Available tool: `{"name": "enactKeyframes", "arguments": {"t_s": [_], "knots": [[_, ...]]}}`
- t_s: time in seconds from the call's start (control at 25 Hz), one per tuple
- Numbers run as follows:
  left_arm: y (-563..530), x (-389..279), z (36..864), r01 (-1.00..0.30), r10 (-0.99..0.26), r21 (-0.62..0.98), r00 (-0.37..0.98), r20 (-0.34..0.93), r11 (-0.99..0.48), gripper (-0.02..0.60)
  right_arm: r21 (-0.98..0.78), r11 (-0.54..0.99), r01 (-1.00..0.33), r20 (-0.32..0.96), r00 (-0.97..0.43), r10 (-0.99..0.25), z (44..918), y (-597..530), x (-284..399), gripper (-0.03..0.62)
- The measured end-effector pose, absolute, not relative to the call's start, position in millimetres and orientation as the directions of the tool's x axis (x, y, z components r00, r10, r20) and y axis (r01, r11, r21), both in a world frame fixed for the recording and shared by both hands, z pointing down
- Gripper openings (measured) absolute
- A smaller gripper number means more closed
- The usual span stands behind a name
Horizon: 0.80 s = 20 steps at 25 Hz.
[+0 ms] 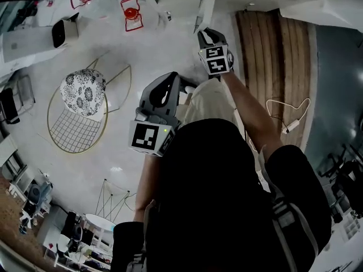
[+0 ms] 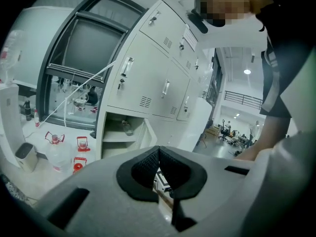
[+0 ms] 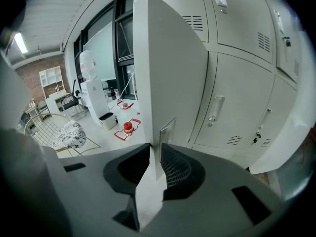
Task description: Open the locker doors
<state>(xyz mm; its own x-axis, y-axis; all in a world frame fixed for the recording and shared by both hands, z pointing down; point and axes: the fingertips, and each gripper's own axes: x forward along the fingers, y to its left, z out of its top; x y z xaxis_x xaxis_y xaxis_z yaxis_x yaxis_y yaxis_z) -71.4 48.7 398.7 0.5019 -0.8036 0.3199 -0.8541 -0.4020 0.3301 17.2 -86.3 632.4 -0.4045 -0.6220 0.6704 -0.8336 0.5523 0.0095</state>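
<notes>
**A:** What has been completed?

**B:** One door (image 3: 168,68) of the locker (image 2: 158,58) is swung out. Its free edge is clamped between the pads (image 3: 177,169) of the right gripper (image 3: 155,149). In the left gripper view a lower compartment (image 2: 121,132) is exposed, with a shelf inside. The left gripper (image 2: 158,152) is closed on nothing and is held well apart from the locker.

**A:** What is left?

**B:** Several closed doors (image 3: 237,107) are seen in the upper and lower rows. These are judged outstanding, so the task is taken as partly done.

**A:** How are the parts made?

**B:** The locker appears to be formed of pale painted sheet metal in smooth, flat panels with square edges. Louvres (image 3: 195,21) are pressed into the doors, and slim upright handles (image 3: 216,107) are fitted. The pads are black and ribbed and are set in grey moulded shells.
</notes>
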Motion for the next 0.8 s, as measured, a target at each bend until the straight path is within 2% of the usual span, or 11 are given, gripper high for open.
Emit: {"name": "enactKeyframes", "arguments": {"t_s": [0.4, 0.8], "knots": [[24.9, -25.8, 386.2, -0.837, -0.785, 0.31, 0.537, 0.308, -0.451, 0.018, 0.016, 0.546, -0.837, 0.702, -0.38, -0.603, 631.9, -81.4, 72.5, 0.046], [10.6, 26.4, 377.9, -0.839, -0.786, 0.294, 0.536, 0.309, -0.457, 0.018, 0.031, 0.631, -0.775, 0.722, -0.419, -0.551, 632.3, -88.9, 123.0, 0.046]]}}
